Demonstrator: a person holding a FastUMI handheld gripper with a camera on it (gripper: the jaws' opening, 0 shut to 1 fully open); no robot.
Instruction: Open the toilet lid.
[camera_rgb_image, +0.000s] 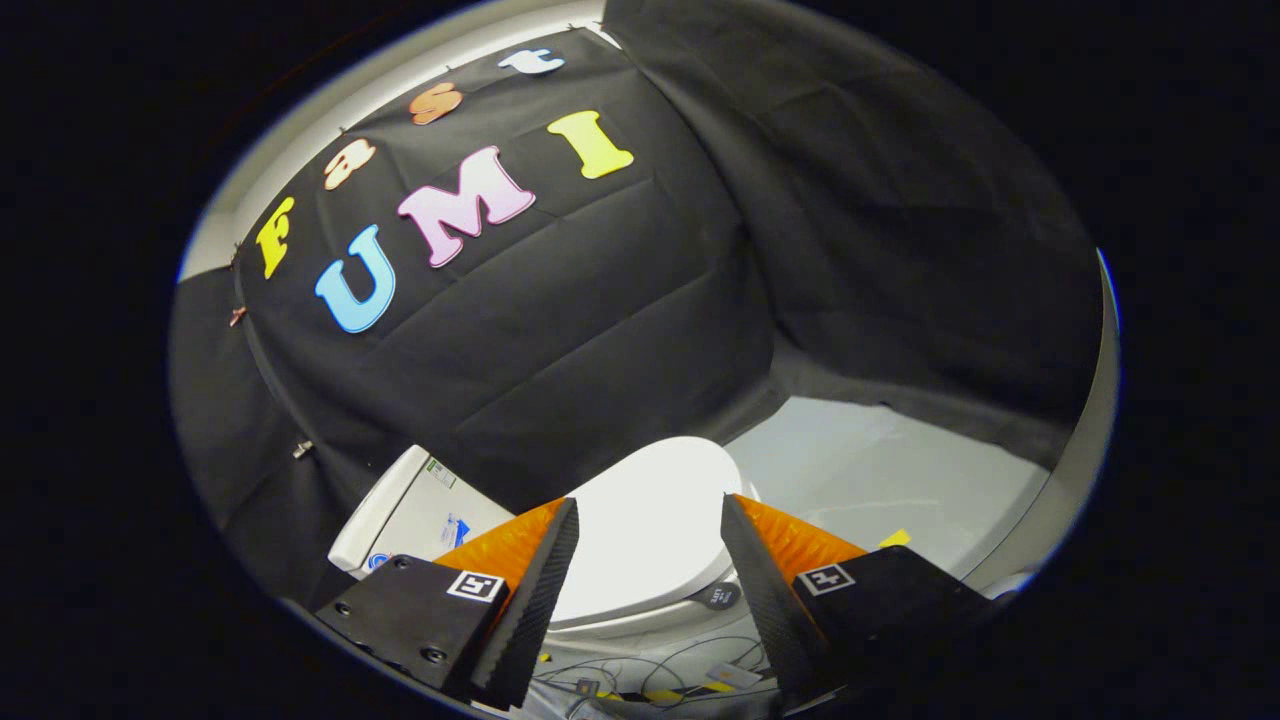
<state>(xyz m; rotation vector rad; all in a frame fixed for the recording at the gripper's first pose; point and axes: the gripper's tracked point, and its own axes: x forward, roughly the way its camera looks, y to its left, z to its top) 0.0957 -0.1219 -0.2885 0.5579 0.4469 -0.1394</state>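
We are holding the tool (648, 530) above the toilet, looking down along its two fingers, which are standing well apart with nothing between them but open air; the tool is open and gripping nothing. The toilet lid (650, 520) is lying closed and flat over the bowl, showing in the gap between the fingers and just beyond them, still apart from both as far as we can judge. To the left of the lid, behind the left finger, the tank (415, 510) is resting against the draped wall, so the hinge end seems to lie on that left side and the free edge toward the right and far side. Beyond the lid on the right the pale floor (900, 470) is stretching out, and near us, below the fingers, some loose cables (640, 670) are trailing on it.

We judge that we are still in the approach: the lid is not yet touched, so no part of the lifting is done. The next move is calling for us to bring the fingers down to the lid's free edge, away from the tank, slip one finger under the rim or pinch the edge, and then swing it up toward the tank. The smooth rounded rim may be giving little purchase.
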